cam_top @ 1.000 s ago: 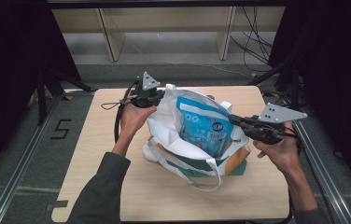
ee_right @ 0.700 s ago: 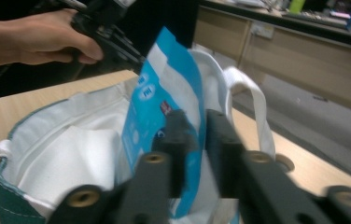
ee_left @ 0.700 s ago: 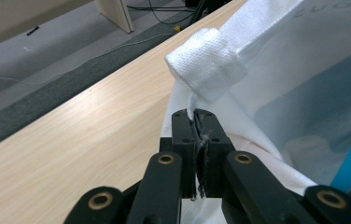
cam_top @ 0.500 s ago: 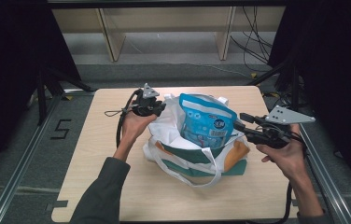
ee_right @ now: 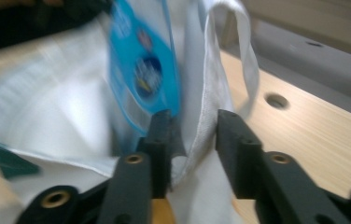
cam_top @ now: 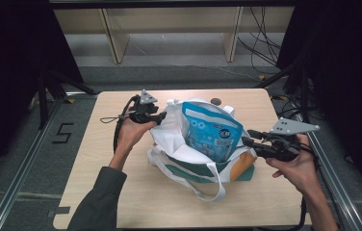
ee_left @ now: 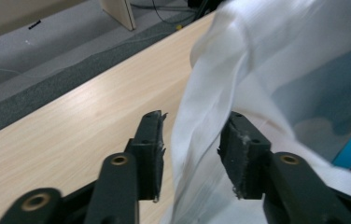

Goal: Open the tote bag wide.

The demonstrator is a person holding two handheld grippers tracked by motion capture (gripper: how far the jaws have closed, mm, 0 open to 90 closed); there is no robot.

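Observation:
A white tote bag (cam_top: 179, 154) with green and orange lower panels stands open on the wooden table (cam_top: 121, 192). A blue snack packet (cam_top: 213, 132) stands upright inside it. My left gripper (cam_top: 162, 116) is at the bag's left rim. In the left gripper view the gripper (ee_left: 192, 123) is open, with the white bag cloth (ee_left: 257, 70) hanging loose between its jaws. My right gripper (cam_top: 246, 136) is at the bag's right rim. In the right gripper view it (ee_right: 194, 119) is open astride the bag's edge (ee_right: 206, 84), with the packet (ee_right: 141, 70) just beyond.
A round hole (ee_right: 276, 100) sits in the tabletop near the bag's far side. The bag's long handle (cam_top: 203, 192) lies looped on the table toward the person. Metal rails run along both sides of the table, and a wooden shelf (cam_top: 116, 38) stands beyond it.
Both grippers have come down and slightly apart at the bag's rim. The rim has dropped, and the packet now stands taller above it.

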